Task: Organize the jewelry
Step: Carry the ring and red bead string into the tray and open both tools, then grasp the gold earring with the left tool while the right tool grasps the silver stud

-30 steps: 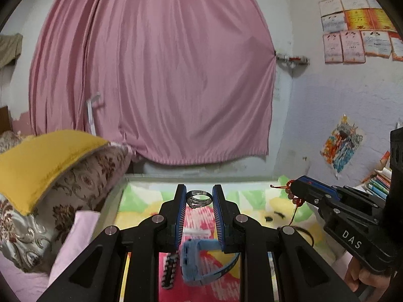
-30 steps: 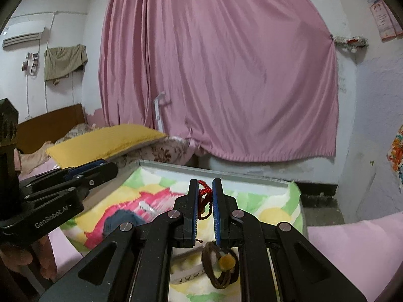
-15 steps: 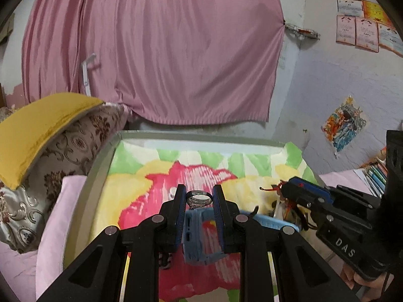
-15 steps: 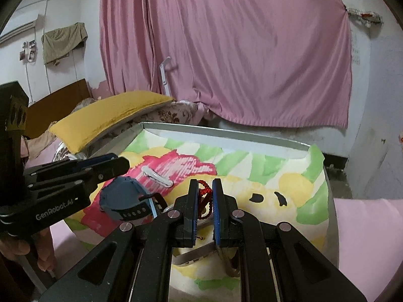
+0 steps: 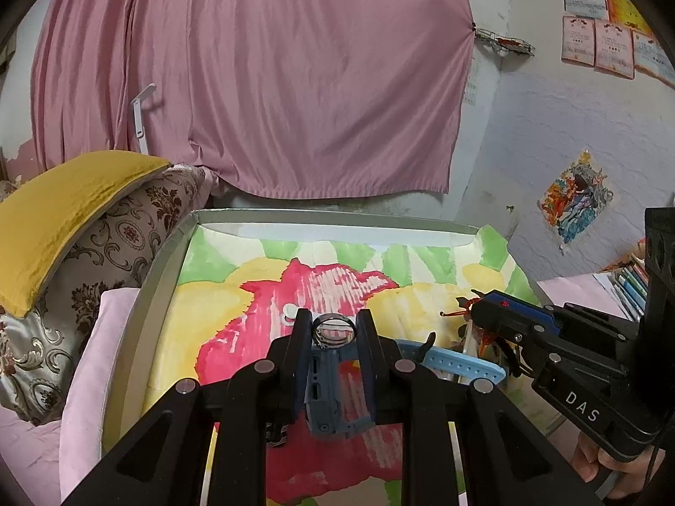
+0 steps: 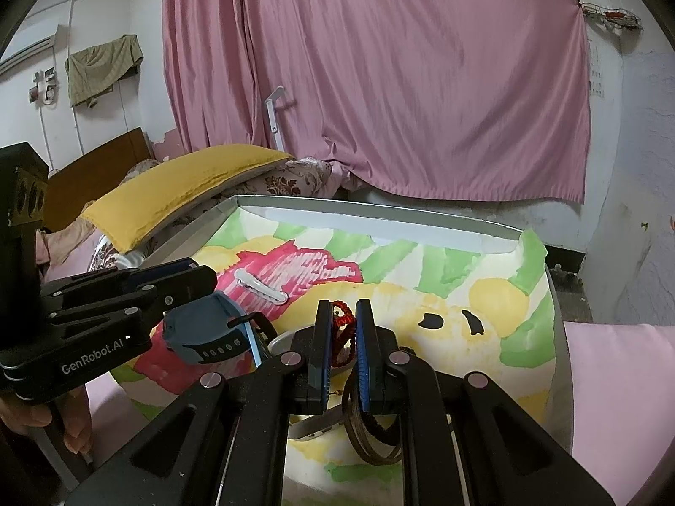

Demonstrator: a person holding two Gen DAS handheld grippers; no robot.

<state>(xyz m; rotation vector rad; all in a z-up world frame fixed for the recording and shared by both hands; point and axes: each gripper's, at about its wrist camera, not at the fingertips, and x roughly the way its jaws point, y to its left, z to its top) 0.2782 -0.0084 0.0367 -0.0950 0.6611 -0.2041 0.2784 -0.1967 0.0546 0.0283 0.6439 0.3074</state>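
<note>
1. The left gripper point(image 5: 334, 331) has its fingers clamped on a silver ring point(image 5: 334, 334), held up at the fingertips above the painted sheet point(image 5: 219, 308).
2. The right gripper point(image 6: 344, 329) has its fingers closed on a red braided cord point(image 6: 342, 329), which loops out between the blue pads and hangs down a little below them.
3. Both grippers are angled downward over a shallow grey tray point(image 5: 164, 270) lined with the sheet, painted in pink, yellow and green.
4. A blue watch point(image 6: 206, 335) lies on the pink part of the sheet, just under the left gripper's fingers; its pale blue strap point(image 5: 455, 364) runs off toward the right gripper.
5. A white hair clip point(image 6: 261, 286) lies on the pink patch beyond the watch, apart from it.
6. A brown bangle point(image 6: 371, 438) lies on the sheet under the right gripper, partly hidden by its fingers.
7. A small white dish point(image 6: 314, 426) sits beside the bangle; its contents cannot be made out.
8. Left of the tray are a yellow pillow point(image 5: 63, 206) and a patterned brown pillow point(image 5: 118, 244); a pink curtain point(image 5: 261, 76) hangs behind.
9. A person's hand point(image 5: 611, 464) grips the handle of the right gripper.
</note>
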